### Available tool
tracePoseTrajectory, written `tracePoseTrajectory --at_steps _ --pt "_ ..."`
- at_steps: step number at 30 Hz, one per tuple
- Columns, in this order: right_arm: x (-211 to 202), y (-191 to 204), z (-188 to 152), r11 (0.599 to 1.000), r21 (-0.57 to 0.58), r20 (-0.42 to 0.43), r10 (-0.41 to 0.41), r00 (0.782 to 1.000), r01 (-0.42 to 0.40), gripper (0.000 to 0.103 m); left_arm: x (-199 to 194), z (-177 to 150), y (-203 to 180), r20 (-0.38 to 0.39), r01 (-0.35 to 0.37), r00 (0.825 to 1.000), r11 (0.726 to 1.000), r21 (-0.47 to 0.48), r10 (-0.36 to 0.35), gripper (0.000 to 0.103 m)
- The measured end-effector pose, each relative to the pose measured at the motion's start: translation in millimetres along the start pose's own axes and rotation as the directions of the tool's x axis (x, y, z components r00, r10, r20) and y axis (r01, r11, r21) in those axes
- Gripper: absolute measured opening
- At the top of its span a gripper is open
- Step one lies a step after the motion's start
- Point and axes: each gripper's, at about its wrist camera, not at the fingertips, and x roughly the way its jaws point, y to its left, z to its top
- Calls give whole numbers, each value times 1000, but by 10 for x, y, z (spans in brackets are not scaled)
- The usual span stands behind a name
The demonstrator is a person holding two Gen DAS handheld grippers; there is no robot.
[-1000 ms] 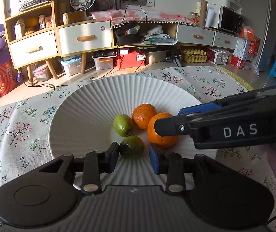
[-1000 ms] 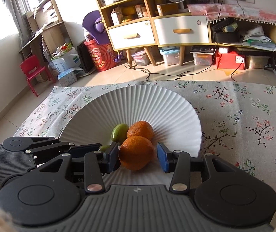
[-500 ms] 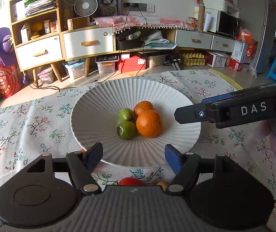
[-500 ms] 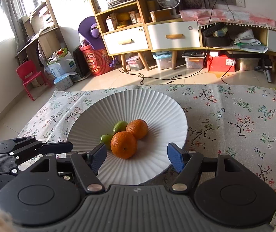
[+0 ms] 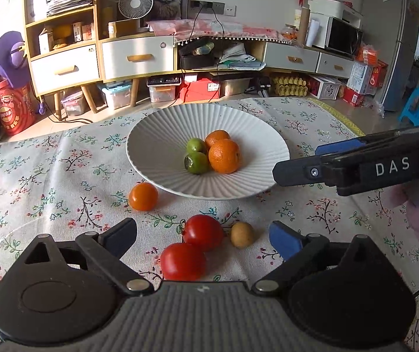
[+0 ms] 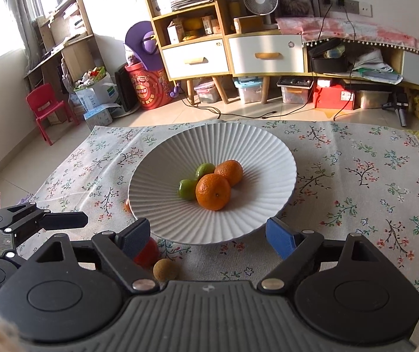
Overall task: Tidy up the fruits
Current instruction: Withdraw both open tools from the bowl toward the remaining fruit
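Both the left gripper point(image 5: 203, 233) and right gripper point(image 6: 208, 233) are spreading wide with nothing inside, sitting near the white plate point(image 6: 162, 176) of fruit.

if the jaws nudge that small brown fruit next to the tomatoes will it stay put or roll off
The small brown fruit looks round and smooth, so a nudge would probably send it rolling. The flat cloth gives it nothing to stop against except the tomato beside it. It seems small and probably light, so wide jaws may knock it before closing.
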Motion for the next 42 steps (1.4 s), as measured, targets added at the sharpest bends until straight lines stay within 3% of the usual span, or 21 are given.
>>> tracePoseTrajectory --at_steps 8,21,42 --pt "-75 60 -127 1000 15 -21 -4 1000 4 94 -122 -163 19 -23 -6 1000 1000 0 6 99" --pt "-92 193 -454 999 -33 -73 28 997 -30 98 -256 -564 120 -51 -38 998 999 -24 37 99" --pt "-33 250 -794 995 -95 -84 8 996 -16 100 -342 -929 167 18 -7 1000 1000 -29 8 99"
